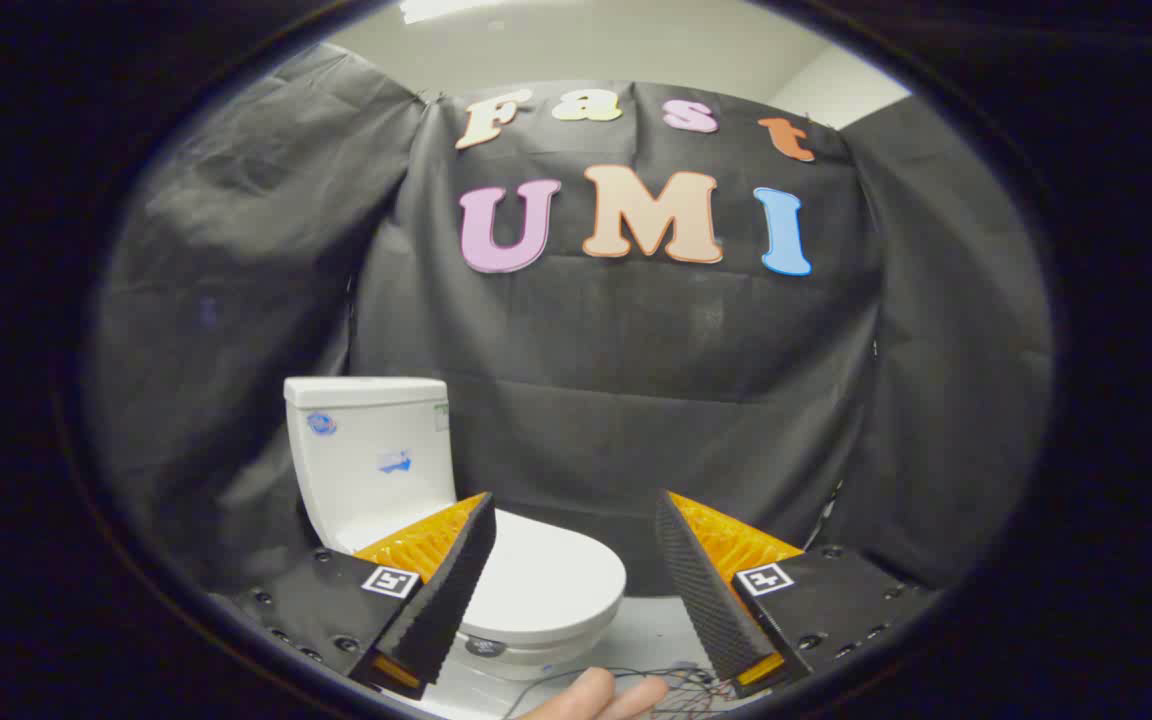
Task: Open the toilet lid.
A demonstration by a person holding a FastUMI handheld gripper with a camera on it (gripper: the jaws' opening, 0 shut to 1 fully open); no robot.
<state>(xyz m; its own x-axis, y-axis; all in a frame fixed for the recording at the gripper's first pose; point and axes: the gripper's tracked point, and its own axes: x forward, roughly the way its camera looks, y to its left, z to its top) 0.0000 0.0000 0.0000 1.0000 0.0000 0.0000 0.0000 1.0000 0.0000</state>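
The gripper [574,515] fingers are spreading wide apart, holding nothing; the closed toilet lid [546,570] is lying flat at lower left, front pointing right.

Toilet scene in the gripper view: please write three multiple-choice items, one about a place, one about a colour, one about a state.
1. Where does the toilet stand relative to the gripper?
A. beyond its fingers, nearer the left finger
B. clamped between the fingers
C. behind the black cloth

2. What colour is the toilet lid?
A. blue
B. white
C. black

3. What is the lid's state?
A. raised against the tank
B. removed
C. down, closed

Answers: 1 A, the left finger overlaps the bowl. 2 B, it matches the white tank. 3 C, it lies flat on the bowl; the fingers are spread apart, holding nothing.
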